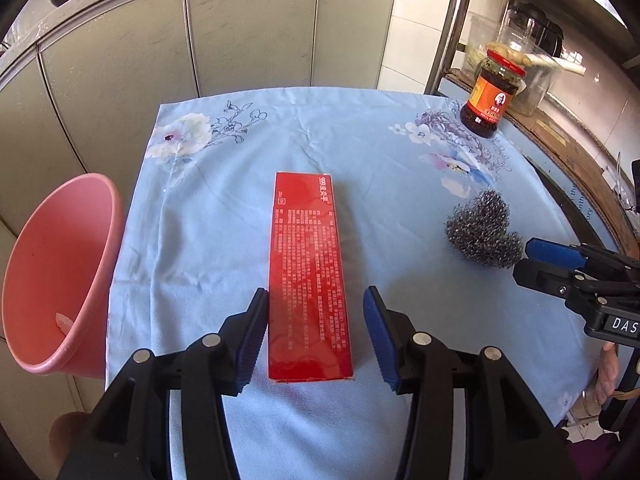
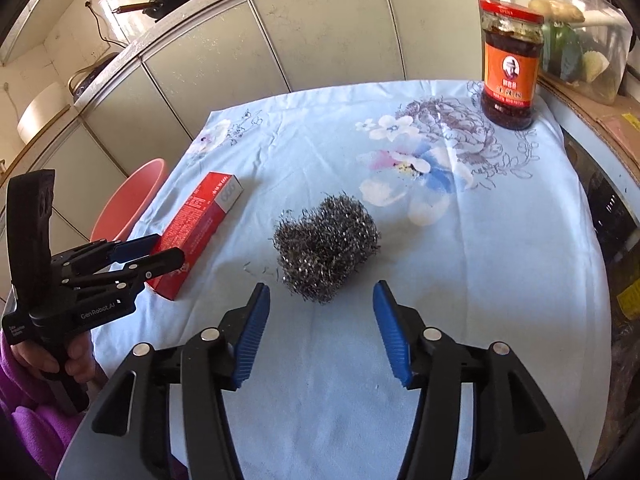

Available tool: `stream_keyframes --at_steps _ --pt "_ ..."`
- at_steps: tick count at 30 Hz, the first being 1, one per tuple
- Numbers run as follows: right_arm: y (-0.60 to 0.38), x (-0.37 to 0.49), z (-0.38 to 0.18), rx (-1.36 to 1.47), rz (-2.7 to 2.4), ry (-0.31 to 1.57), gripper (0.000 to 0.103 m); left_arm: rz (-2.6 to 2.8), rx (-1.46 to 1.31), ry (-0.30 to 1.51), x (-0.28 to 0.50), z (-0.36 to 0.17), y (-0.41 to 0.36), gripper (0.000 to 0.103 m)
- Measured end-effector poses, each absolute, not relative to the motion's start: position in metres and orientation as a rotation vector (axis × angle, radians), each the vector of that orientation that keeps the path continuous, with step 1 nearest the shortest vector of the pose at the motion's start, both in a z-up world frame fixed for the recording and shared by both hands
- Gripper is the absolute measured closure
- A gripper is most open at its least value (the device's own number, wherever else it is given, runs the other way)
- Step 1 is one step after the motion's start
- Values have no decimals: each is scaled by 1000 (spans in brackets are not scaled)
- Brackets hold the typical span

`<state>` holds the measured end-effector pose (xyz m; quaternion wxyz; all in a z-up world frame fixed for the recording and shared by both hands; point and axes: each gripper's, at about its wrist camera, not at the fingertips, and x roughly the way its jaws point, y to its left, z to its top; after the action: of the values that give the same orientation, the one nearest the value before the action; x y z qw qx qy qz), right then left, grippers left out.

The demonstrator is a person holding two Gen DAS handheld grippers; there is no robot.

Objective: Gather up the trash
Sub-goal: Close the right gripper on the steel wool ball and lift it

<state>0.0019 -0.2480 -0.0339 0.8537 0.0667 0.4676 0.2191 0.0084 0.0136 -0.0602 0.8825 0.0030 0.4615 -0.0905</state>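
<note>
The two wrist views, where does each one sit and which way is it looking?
Left wrist: sits on the left hand-held gripper, looking down along its open jaws at the red box between them; the pink bin stands left, a hand lower right.
Right wrist: sits on the right hand-held gripper, looking down at the steel wool just ahead of its open jaws; a hand and purple sleeve show lower left.
Shared: box, steel wool, sauce jar, bin, floral cloth, and each other's gripper.
</note>
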Motion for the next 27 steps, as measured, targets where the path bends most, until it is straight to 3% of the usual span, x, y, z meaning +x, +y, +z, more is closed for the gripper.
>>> stream_keyframes --at_steps 4,20,23,27 --pt "-246 8 -30 127 480 966 41 -193 3 957 12 -53 15 55" --pt "-229 40 -47 56 532 1003 40 -167 -9 1004 20 -62 14 55" --pt "-226 36 -46 37 540 984 40 -162 -20 1006 20 -63 16 55" --pt "-225 32 -45 19 535 974 50 -167 -18 1007 20 -64 15 60"
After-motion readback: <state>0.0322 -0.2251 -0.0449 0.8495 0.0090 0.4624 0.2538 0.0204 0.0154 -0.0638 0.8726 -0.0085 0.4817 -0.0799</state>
